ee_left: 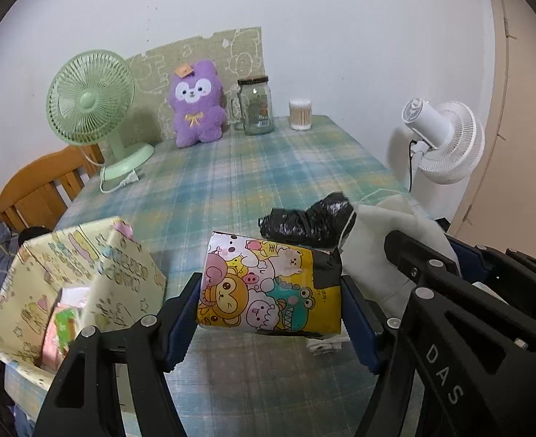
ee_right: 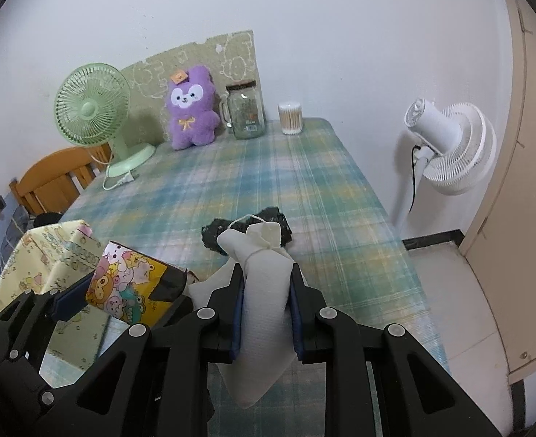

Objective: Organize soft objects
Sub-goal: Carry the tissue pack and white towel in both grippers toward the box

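Two hand-held grippers work over a plaid table (ee_right: 304, 167). The left gripper (ee_left: 269, 313) pinches a cartoon-printed tissue pack (ee_left: 271, 286) across its short sides, clear of the cloth. The pack looks light and squashy, with slick plastic wrap that could slide, so a grip across the middle seems safest. The right gripper (ee_right: 266, 313) is clamped tight on a white pouch (ee_right: 266, 302), tied with string near its top; the pouch looks limp and light, folding around the pads and sagging below them. A black bag (ee_right: 247, 233) lies crumpled on the table just beyond. A patterned fabric box (ee_left: 49, 276) stands open at the left, near the pack, probably the place for these soft things
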Demonstrator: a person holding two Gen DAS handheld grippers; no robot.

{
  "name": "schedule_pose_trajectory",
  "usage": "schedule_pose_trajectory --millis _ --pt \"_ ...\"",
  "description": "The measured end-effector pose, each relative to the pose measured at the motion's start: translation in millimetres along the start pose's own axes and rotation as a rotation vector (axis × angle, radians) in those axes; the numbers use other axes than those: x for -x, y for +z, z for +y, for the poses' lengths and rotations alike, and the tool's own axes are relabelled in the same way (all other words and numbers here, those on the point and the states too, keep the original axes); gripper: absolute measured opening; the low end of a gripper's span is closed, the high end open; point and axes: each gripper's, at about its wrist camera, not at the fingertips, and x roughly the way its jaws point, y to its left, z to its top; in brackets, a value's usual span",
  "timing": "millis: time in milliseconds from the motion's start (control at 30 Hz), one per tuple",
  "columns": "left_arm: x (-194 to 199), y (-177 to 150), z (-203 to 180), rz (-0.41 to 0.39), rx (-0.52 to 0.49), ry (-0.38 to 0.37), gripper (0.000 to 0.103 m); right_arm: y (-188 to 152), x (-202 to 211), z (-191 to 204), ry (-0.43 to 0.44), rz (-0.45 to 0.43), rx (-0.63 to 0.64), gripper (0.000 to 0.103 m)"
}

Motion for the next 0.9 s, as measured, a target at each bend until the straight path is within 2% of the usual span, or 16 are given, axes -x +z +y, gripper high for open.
schedule_pose_trajectory --millis 600,900 --pt "56 22 4 -0.073 0.032 0.008 0.073 24 63 10 0.021 -0.088 0.022 0.024" --pt "76 26 9 -0.112 0.025 -0.013 0.073 27 85 18 0.004 -0.136 0.026 0.024"
